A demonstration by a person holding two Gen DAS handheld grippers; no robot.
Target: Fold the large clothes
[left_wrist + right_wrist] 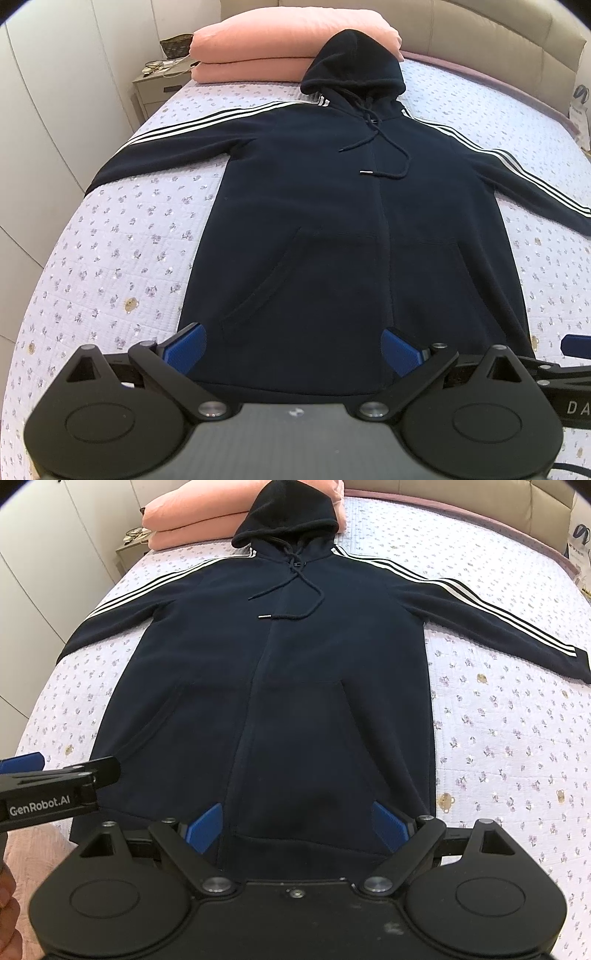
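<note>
Navy hoodie [332, 221] flat, sleeves outspread

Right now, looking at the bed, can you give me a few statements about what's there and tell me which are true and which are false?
1. The hoodie lies flat with both sleeves spread out to the sides. True.
2. The hood rests against a stack of green towels. False: it rests against folded pink bedding.
3. The left gripper has its jaws shut on the hem. False: its jaws stand wide apart, holding nothing.
4. The right gripper has open jaws near the hoodie's bottom edge. True.
5. The sleeves carry white stripes. True.
6. The bedspread is plain white. False: it is pale lilac with a small flower print.
</note>
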